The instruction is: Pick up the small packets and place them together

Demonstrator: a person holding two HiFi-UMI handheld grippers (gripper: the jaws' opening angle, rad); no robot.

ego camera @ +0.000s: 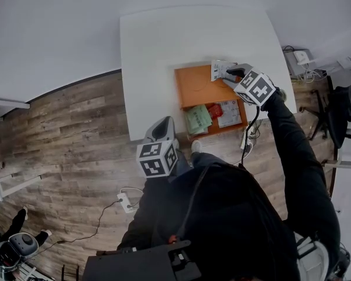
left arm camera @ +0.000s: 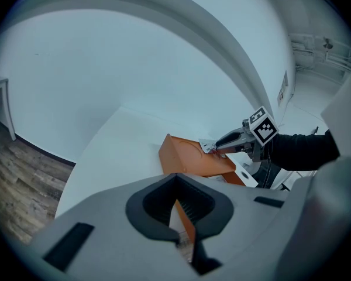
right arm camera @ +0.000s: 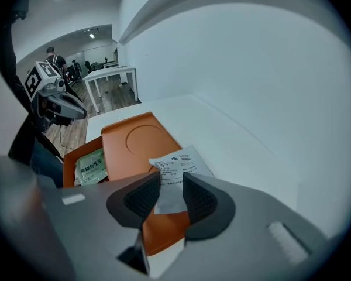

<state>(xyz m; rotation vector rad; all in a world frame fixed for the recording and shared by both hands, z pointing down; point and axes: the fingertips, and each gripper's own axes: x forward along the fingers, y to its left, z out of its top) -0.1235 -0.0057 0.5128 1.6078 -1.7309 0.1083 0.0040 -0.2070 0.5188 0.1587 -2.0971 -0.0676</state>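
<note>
- Table point(ego camera: 164, 45), white, with orange box point(ego camera: 244, 117) near its front edge, above wooden floor point(ego camera: 58, 151).
- Orange lid point(ego camera: 196, 86) with round pressed mark, over the far half of the box; near half open.
- Inside the open half: green packet point(ego camera: 198, 119) at the left, red packet point(ego camera: 214, 109) in the middle, printed white packet point(ego camera: 230, 113) at the right, all three close together and partly overlapping.
- Right gripper point(ego camera: 231, 75) at the far right corner of the lid, held out on a dark sleeve point(ego camera: 298, 157).
- Jaws of this gripper spread apart, pads not pressing on anything.
- Small white packet point(ego camera: 220, 69) with printed text lying flat between the spread jaws, partly on the lid corner and partly over the table surface.
- Same in the right gripper view: right gripper point(right arm camera: 171, 183) low over the white packet point(right arm camera: 178, 164), near end of the packet between the two pads, far end past the lid point(right arm camera: 137, 136) edge onto the table point(right arm camera: 234, 133); green packet point(right arm camera: 92, 167) visible in the open part at the left.
- Left gripper point(ego camera: 162, 124) well apart from the box, at the near edge of the table, close to the body of the person.
- Left gripper view: left gripper point(left arm camera: 176, 180) with jaws pressed together, nothing between them, only a thin slit with orange behind; orange lid point(left arm camera: 190, 157) and right gripper point(left arm camera: 214, 148) further ahead.
</note>
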